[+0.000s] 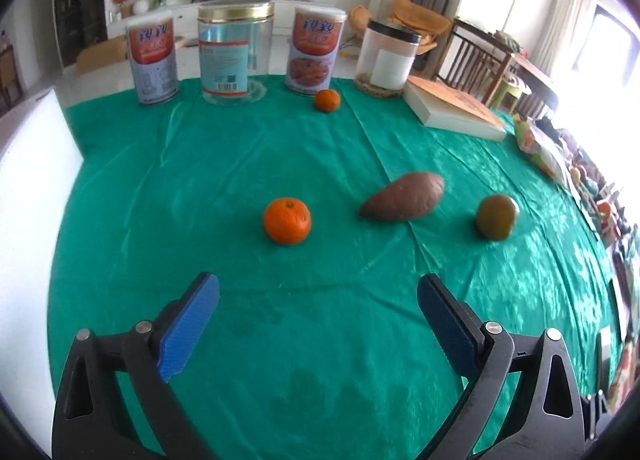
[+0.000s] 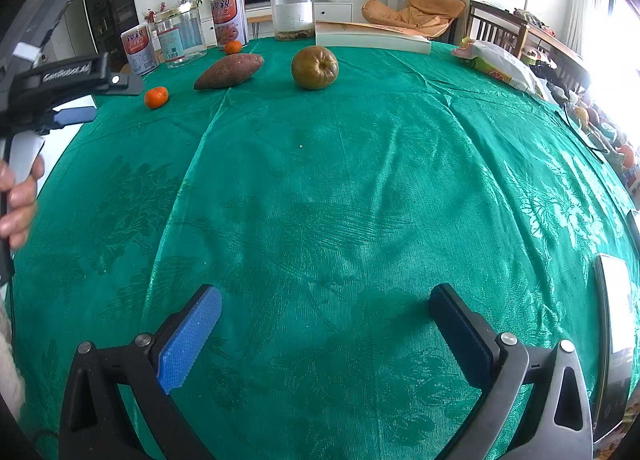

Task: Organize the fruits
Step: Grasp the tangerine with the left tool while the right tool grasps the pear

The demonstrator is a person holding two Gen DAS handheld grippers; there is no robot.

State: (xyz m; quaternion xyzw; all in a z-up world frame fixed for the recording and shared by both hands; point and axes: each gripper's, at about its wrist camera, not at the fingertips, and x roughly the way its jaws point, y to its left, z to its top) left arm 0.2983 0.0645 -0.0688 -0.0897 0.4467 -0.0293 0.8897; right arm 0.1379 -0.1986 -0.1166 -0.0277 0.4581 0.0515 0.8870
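On the green tablecloth (image 1: 280, 340) lie a large mandarin (image 1: 287, 220), a sweet potato (image 1: 404, 196), a brownish-green round fruit (image 1: 497, 217) and a small mandarin (image 1: 327, 100) near the cans. My left gripper (image 1: 318, 296) is open and empty, a short way in front of the large mandarin. My right gripper (image 2: 325, 310) is open and empty over bare cloth. In the right wrist view the round fruit (image 2: 315, 67), sweet potato (image 2: 229, 70) and both mandarins (image 2: 156, 97) (image 2: 233, 47) lie far ahead. The left gripper also shows at that view's left edge (image 2: 76, 114).
Two printed cans (image 1: 152, 60) (image 1: 314, 50), a clear gold-lidded jar (image 1: 232, 54) and a black-lidded jar (image 1: 388, 56) stand along the far edge. A thick book (image 1: 456, 108) and a snack bag (image 2: 496, 64) lie at the right. A phone (image 2: 614, 336) lies near my right gripper.
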